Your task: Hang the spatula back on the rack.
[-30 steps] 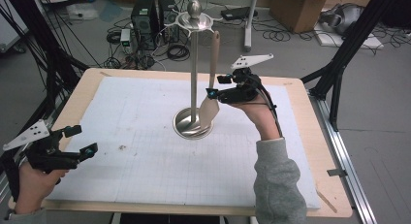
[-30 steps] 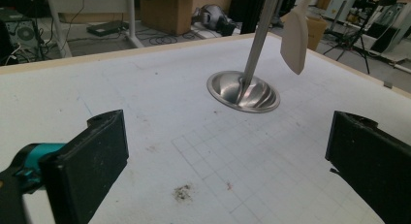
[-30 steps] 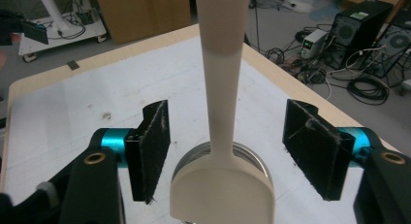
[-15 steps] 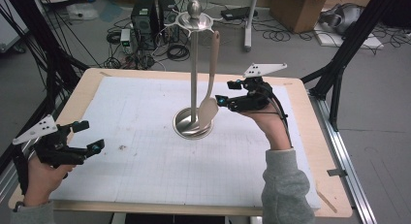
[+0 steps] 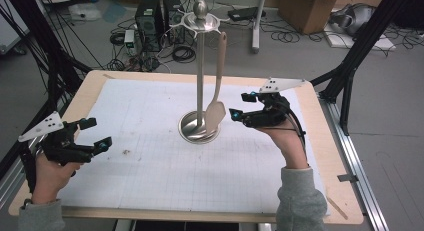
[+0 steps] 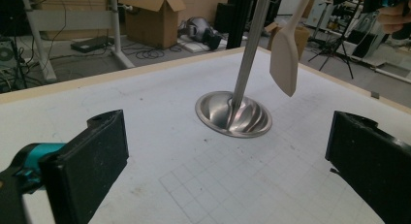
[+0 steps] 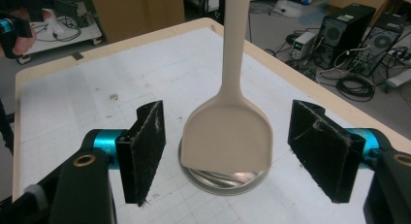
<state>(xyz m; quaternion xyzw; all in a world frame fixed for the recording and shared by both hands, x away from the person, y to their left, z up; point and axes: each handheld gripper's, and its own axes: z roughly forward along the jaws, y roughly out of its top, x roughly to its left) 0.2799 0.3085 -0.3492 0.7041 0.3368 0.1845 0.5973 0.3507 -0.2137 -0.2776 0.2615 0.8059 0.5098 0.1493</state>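
- Left gripper (image 5: pixel 97 133) held low over the left front of the white gridded mat (image 5: pixel 150 181), jaws spread wide with nothing between them; aimed toward the stand, well apart from it.
- Steel utensil stand (image 5: pixel 200 76) upright at mid-table: round base (image 5: pixel 192 131) on the mat, thin pole, hook ring and ball knob at the top.
- Beige spatula (image 5: pixel 217 108) hanging from the hook ring just right of the pole: long axis close to vertical, handle up, flat blade down, tilted slightly so the blade end swings in toward the base; blade tip just above the base rim, contact not clear.
- Right gripper (image 5: pixel 242 107) just right of the blade, pointing left at it; jaws just widened, pads standing off either side of the blade (image 7: pixel 227 136) in the right gripper view, not pressing it.
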